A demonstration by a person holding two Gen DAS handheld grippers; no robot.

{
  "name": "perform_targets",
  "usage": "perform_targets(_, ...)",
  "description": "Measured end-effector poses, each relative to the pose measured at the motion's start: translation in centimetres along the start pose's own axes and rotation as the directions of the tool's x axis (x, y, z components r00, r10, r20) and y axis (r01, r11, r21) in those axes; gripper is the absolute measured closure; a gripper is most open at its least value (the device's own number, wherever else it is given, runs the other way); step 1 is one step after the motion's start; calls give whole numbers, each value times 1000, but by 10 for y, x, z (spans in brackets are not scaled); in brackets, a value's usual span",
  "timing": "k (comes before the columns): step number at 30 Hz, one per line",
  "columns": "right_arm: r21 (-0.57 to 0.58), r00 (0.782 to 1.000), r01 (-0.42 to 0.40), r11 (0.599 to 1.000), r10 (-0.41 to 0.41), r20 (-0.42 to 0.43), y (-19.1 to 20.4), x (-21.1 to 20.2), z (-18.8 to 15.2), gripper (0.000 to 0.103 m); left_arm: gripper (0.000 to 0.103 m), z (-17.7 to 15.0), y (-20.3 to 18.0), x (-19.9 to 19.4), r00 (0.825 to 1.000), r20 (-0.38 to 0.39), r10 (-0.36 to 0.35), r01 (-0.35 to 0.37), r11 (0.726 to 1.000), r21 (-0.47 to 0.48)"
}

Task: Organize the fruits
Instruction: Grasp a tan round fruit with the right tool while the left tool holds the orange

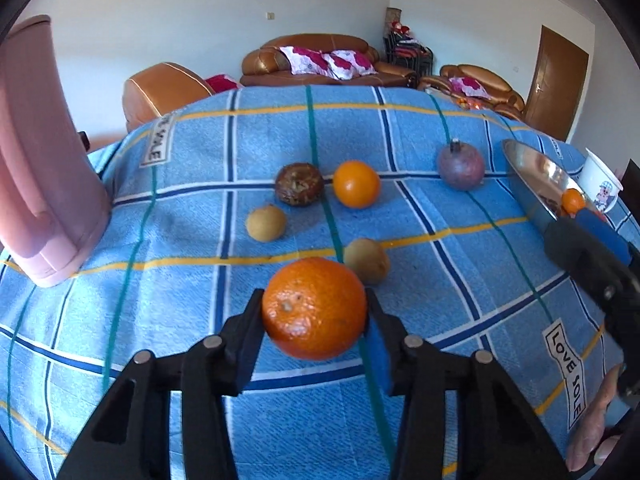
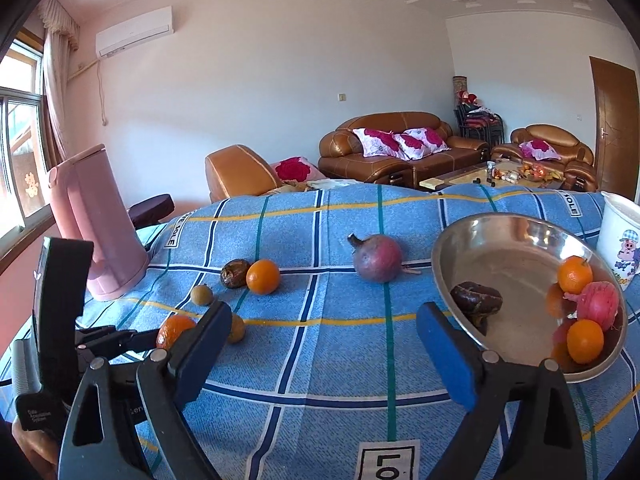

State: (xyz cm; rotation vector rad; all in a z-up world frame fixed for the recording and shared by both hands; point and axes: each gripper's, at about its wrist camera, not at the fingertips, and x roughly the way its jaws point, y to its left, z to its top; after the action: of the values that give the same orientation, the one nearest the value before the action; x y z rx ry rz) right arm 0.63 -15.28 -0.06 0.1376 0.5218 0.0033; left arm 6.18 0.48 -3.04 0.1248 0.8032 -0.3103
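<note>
A: What is seen nearest to the left gripper (image 1: pixel 315 322)?

B: A large round orange with dimpled peel (image 1: pixel 315 307) is seen between its two black fingers, and both pads are pressed against its sides. The orange is gripped just above the blue checked woven cloth (image 1: pixel 440 300).

A: And the right gripper (image 2: pixel 324 330)?

B: Its jaws are spread wide, and nothing is held between the blue foam pads. Only cloth is seen under them, beside the shallow round steel bowl (image 2: pixel 480 232).

A: What is contained in that bowl?

B: A dark brown wrinkled fruit (image 2: pixel 476 298) is lying near the front wall. Two small smooth oranges (image 2: pixel 585 340) and one pink-red rounded fruit (image 2: pixel 599 299) are gathered at the right side. Their reflections are seen in the shiny metal.

A: What is left on the cloth further away?

B: Two small tan round fruits (image 1: pixel 265 223) are seen first, then a dark brown rough fruit (image 1: pixel 299 184) just beside a smooth orange (image 1: pixel 356 184). A dull purple round fruit with a short stem (image 1: pixel 461 166) is placed apart, near the bowl.

A: Other containers?

B: A tall pink plastic bin (image 2: pixel 100 232) is standing at the far left, and a white plastic cup with a cartoon print (image 2: pixel 622 240) behind the bowl. Their contents cannot be seen.
</note>
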Motion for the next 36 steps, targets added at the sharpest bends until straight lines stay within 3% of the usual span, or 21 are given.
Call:
perform_targets(4, -18, 994, -41, 999, 39, -98, 15, 27, 2, 32, 55, 6, 26, -18, 991, 91, 100, -94, 993, -76)
perform_targets(12, -54, 960, -117, 992, 99, -261, 61, 86, 4, 36, 55, 9, 61, -16, 961, 105, 256, -237, 957, -165)
perform_targets(14, -74, 952, -128, 989, 102, -289, 72, 95, 4, 43, 55, 9, 62, -16, 950, 113, 291, -271, 949, -162)
perform_targets(18, -111, 939, -114, 987, 70, -335, 86, 106, 2, 50, 55, 10, 62, -18, 936, 131, 327, -308, 940, -148)
perform_targets(23, -153, 932, -98, 983, 37, -360, 91, 106, -2, 73, 55, 9, 58, -19, 933, 141, 331, -314, 940, -135)
perform_targets(26, -160, 938, -95, 982, 35, -344, 92, 100, -2, 73, 55, 8, 57, -20, 933, 146, 329, -310, 941, -135)
perform_targets(29, -177, 959, -77, 981, 25, -281, 94, 86, 0, 74, 55, 6, 55, -22, 930, 160, 331, -312, 941, -132)
perform_targets(33, -196, 994, -31, 980, 9, -113, 95, 51, 1, 74, 55, 4, 51, -26, 926, 183, 331, -311, 942, -129)
perform_targets(36, -180, 1000, -5, 984, 5, 0, 91, 27, -1, 74, 55, 3, 50, -28, 925, 192, 327, -306, 943, -132)
